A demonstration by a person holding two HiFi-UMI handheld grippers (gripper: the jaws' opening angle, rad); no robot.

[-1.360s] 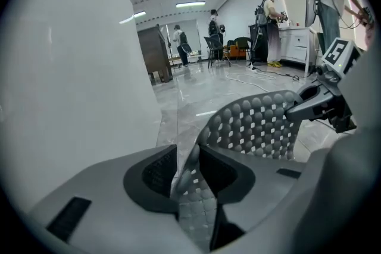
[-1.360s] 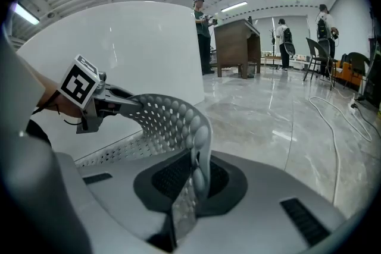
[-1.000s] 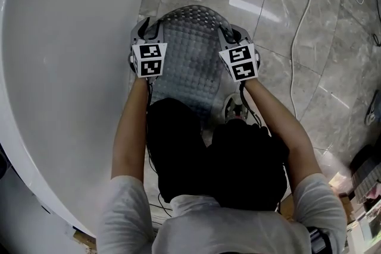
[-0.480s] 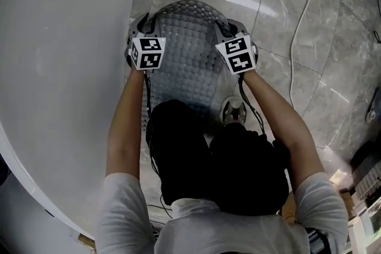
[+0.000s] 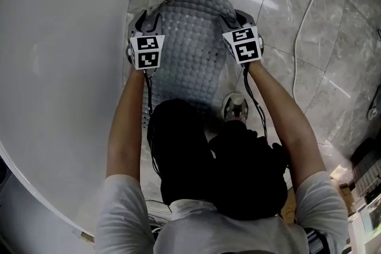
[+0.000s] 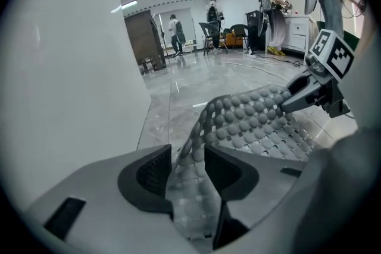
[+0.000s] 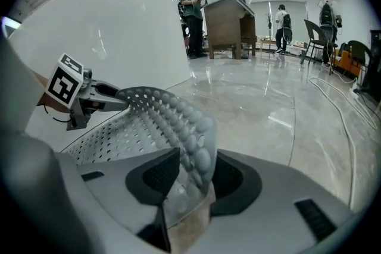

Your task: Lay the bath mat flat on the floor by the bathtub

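A grey bath mat [image 5: 190, 50] with rounded bumps stretches over the marble floor beside the white bathtub [image 5: 65, 68]. My left gripper [image 5: 144, 21] is at the mat's left edge and my right gripper [image 5: 229, 16] at its right edge. In the left gripper view the mat [image 6: 250, 116] curls up and runs between the jaws of the left gripper [image 6: 187, 163], which are opening. In the right gripper view the mat's edge [image 7: 161, 110] stands loosely between the jaws of the right gripper [image 7: 196, 172], also opening. Each gripper sees the other across the mat.
The tub wall [image 6: 71, 68] rises close on the left. A white cable [image 5: 303, 27] trails over the floor on the right. My shoe [image 5: 235, 107] stands on the mat's near end. Boxes and clutter [image 5: 363, 169] lie at the lower right. People and a wooden desk [image 7: 229, 18] stand far off.
Both grippers and the mat have moved forward, away from my body, and the mat reaches farther along the tub. The grippers stand slightly wider apart.
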